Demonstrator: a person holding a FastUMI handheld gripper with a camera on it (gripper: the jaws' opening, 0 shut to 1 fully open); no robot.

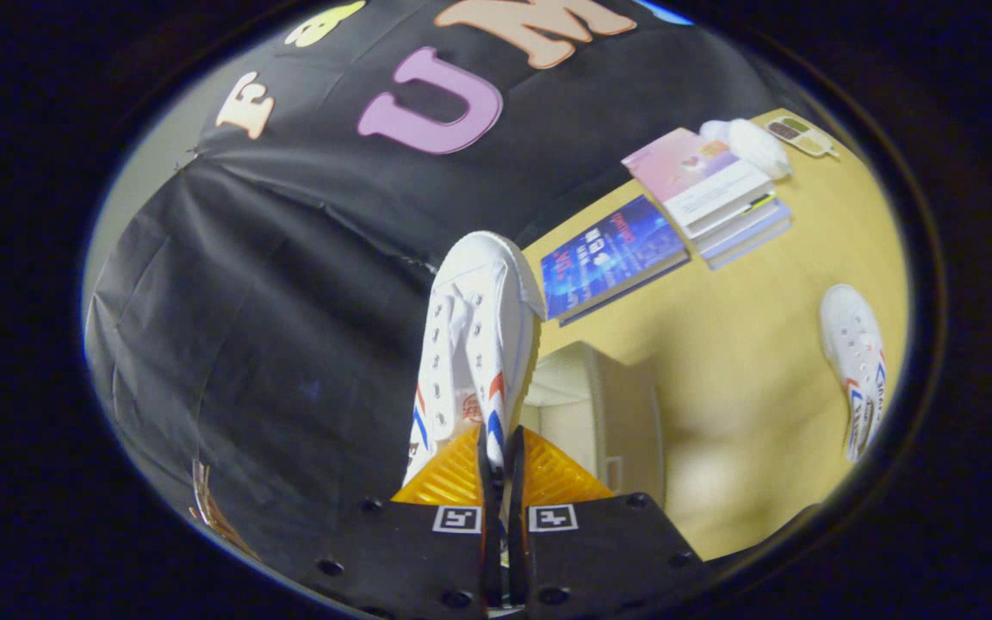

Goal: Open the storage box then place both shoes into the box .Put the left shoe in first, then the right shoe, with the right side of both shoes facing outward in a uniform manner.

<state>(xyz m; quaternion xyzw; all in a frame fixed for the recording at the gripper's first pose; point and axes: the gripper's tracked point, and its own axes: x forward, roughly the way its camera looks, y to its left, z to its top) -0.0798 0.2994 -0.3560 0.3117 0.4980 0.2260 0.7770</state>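
Gripper (501, 448) at the lower centre of the frame, its two fingers drawn narrowly together and clamped on the side wall of a white canvas shoe (472, 344), which they hold lifted off the table with its toe pointing toward the upper centre of the frame. Red and blue stripes mark the side of the held shoe just ahead of the fingertips, and its eyelets and open collar face left, toward the black cloth wall (272, 327) that fills the left half of the frame. Just right of the held shoe and lower in the scene, a pale storage box (608, 405) stands on the yellow table (746, 387); whether its front is open cannot be told from this angle. Farther right, near the right edge of the frame, a second white shoe (858, 362) with the same red and blue stripes lies on the table, well apart from the box. Beyond the box, toward the upper right, a blue book (612, 254) lies flat, with a stack of books (711, 185) just behind it. A white bundled object (750, 142) and a small flat card (802, 135) sit at the far upper right.
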